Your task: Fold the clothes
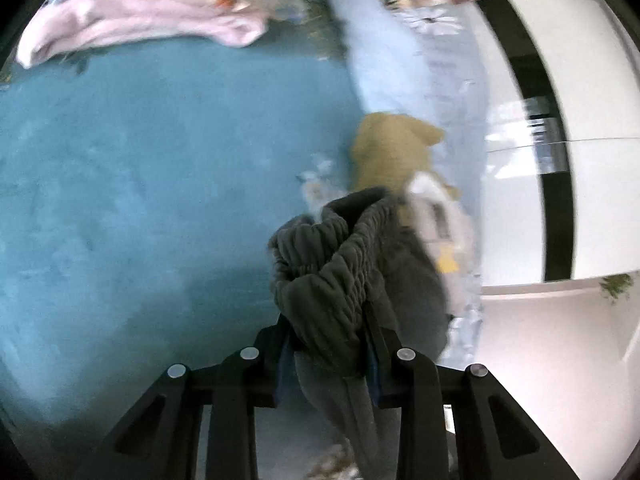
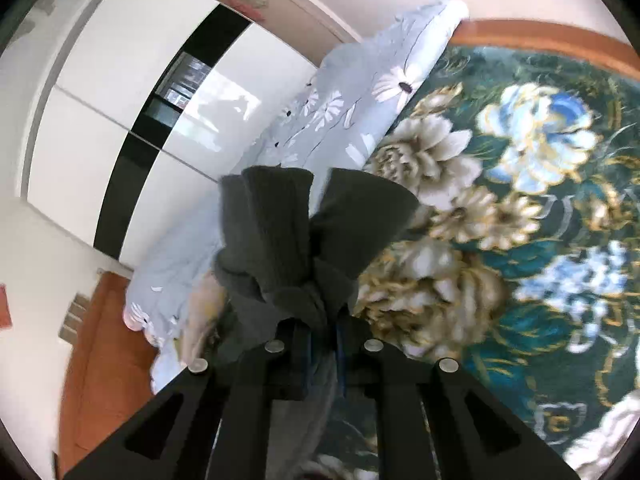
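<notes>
A dark grey garment with a gathered elastic waistband (image 1: 324, 264) is held in the air by both grippers. My left gripper (image 1: 328, 344) is shut on the bunched waistband, and the rest of the cloth hangs down under it. My right gripper (image 2: 322, 328) is shut on another part of the same dark grey garment (image 2: 296, 232), whose cloth fans out above the fingers. Both sit above a bed.
A teal sheet (image 1: 140, 200) covers the bed, with pink clothes (image 1: 140, 20) at its far side. A light blue flowered quilt (image 2: 352, 108) lies along the bed's edge by a white wardrobe (image 2: 120, 80). A dark floral blanket (image 2: 520, 200) lies to the right. A tan garment (image 1: 392, 148) lies by the quilt.
</notes>
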Tool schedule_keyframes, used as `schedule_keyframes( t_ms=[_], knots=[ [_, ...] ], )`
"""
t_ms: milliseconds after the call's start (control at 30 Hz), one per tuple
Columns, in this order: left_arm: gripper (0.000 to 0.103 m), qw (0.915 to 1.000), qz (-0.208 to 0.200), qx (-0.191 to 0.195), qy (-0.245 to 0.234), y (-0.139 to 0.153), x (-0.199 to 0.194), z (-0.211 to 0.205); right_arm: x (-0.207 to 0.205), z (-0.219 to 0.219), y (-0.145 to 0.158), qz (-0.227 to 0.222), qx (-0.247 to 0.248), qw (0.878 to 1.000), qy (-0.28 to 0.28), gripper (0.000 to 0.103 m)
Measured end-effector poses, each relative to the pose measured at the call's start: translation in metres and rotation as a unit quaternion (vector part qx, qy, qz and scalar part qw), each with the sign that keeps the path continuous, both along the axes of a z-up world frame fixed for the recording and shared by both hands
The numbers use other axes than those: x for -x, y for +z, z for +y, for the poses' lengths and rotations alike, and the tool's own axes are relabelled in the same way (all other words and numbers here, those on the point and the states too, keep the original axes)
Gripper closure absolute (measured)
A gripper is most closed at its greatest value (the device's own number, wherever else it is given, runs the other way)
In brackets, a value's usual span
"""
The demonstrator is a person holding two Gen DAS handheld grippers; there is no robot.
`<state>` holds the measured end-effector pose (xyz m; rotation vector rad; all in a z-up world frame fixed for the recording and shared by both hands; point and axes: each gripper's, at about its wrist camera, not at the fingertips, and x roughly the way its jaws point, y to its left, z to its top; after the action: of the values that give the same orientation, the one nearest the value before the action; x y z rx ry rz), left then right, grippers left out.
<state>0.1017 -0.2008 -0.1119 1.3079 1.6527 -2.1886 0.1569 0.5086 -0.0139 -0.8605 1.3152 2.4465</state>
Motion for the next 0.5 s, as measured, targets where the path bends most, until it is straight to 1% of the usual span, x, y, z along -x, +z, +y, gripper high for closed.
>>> schedule_keyframes(
  t_ms=[33, 67, 100, 133, 200, 233, 300, 367, 400, 433, 467, 500],
  knots=[
    [0.071, 0.9997, -0.023, -0.006, 0.004, -0.014, -0.002, 0.001, -0.005, -0.001, -0.016, -0.027, -0.004, 1.0, 0.003, 0.093],
    [0.071, 0.9983, -0.054, -0.018, 0.009, -0.026, 0.0, 0.001, -0.002, -0.001, -0.044, -0.084, 0.006, 0.996, 0.007, 0.093],
    [0.072, 0.9971, -0.071, -0.028, 0.008, -0.029, 0.002, 0.002, -0.001, 0.0, -0.072, -0.138, 0.017, 0.99, 0.008, 0.093],
    [0.071, 0.9965, -0.08, -0.026, 0.002, -0.029, 0.005, 0.004, -0.004, 0.0, -0.091, -0.171, 0.032, 0.985, -0.004, 0.093],
    [0.071, 0.9975, -0.064, 0.021, -0.022, -0.016, 0.011, 0.01, -0.016, 0.001, -0.117, -0.189, 0.063, 0.979, -0.041, 0.093],
    [0.071, 0.9972, -0.062, 0.033, -0.027, -0.015, 0.014, 0.012, -0.019, 0.001, -0.117, -0.185, 0.068, 0.979, -0.047, 0.093],
    [0.071, 0.9967, -0.072, 0.032, -0.022, -0.027, 0.023, 0.009, -0.022, 0.001, -0.117, -0.179, 0.075, 0.979, -0.058, 0.093],
    [0.071, 0.9968, -0.074, 0.024, -0.016, -0.031, 0.023, 0.004, -0.015, -0.003, -0.099, -0.176, 0.048, 0.982, -0.048, 0.093],
    [0.071, 0.9971, -0.073, 0.019, -0.013, -0.03, 0.021, 0.001, -0.012, -0.007, -0.086, -0.171, 0.031, 0.984, -0.042, 0.093],
    [0.071, 0.9972, -0.072, 0.015, -0.011, -0.03, 0.019, -0.001, -0.008, -0.016, -0.07, -0.166, 0.002, 0.986, -0.032, 0.093],
    [0.07, 0.9972, -0.071, 0.018, -0.012, -0.03, 0.018, 0.0, -0.003, -0.028, -0.053, -0.165, -0.033, 0.986, -0.02, 0.093],
    [0.07, 0.9972, -0.071, 0.02, -0.015, -0.029, 0.017, 0.001, 0.004, -0.047, -0.033, -0.164, -0.085, 0.983, 0.0, 0.093]
  ],
)
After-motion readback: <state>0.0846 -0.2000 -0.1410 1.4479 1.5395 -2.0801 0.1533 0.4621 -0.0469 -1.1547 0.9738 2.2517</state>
